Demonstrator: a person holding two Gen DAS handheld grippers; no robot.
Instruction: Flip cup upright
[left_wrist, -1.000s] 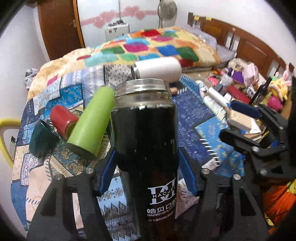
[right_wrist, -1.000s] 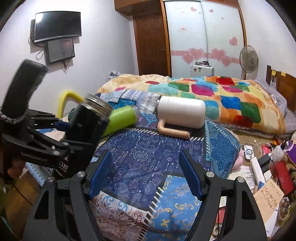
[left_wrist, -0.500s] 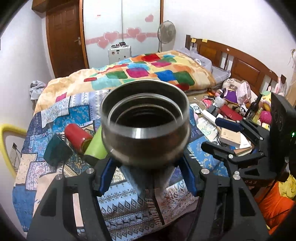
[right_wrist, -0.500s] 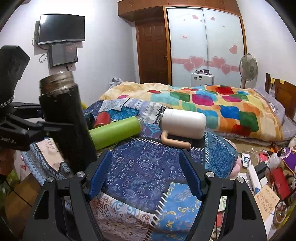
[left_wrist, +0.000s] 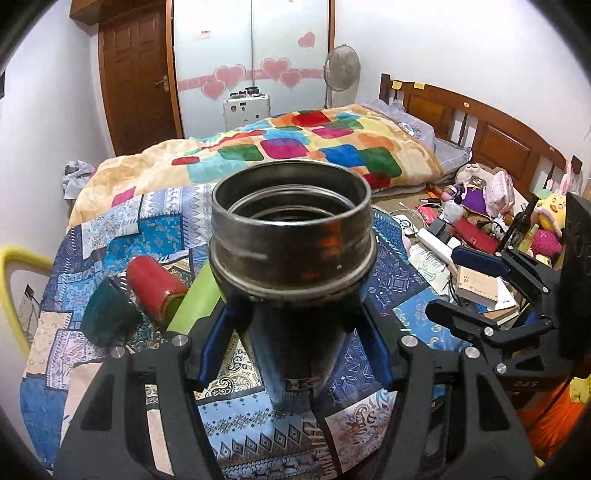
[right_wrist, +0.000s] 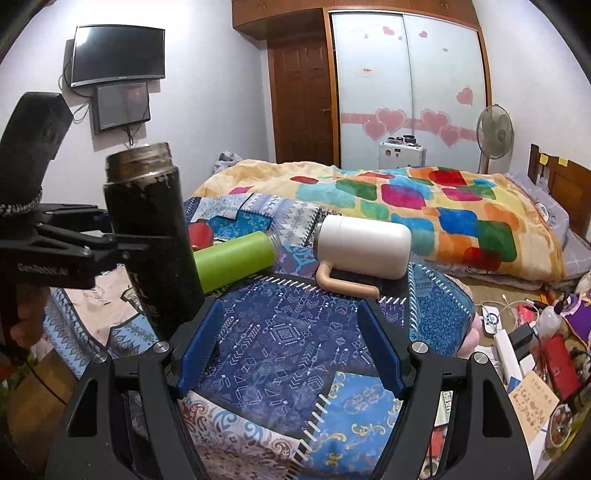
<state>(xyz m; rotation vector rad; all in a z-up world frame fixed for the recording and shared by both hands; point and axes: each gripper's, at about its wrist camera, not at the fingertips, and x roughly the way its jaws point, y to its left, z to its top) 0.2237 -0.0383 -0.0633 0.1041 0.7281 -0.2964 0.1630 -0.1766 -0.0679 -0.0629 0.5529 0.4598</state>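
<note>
A tall black flask-style cup (left_wrist: 291, 295) with a steel threaded mouth stands upright, open end up, on the patterned cloth. My left gripper (left_wrist: 293, 332) is shut on the cup's body, blue pads on both sides. The right wrist view shows the same cup (right_wrist: 155, 236) upright at the left, held by the left gripper. My right gripper (right_wrist: 288, 350) is open and empty above the blue patchwork cloth, to the right of the cup.
A green bottle (right_wrist: 232, 258), a white mug with tan handle (right_wrist: 364, 251), a red cup (left_wrist: 153, 284) and a dark teal cup (left_wrist: 107, 314) lie on their sides on the cloth-covered table (right_wrist: 288, 332). A bed with a colourful quilt (right_wrist: 406, 206) lies behind. Floor clutter at right.
The left gripper has turned the black cup from a tilt to upright and lowered it toward the cloth. The right gripper has stayed open in place.
</note>
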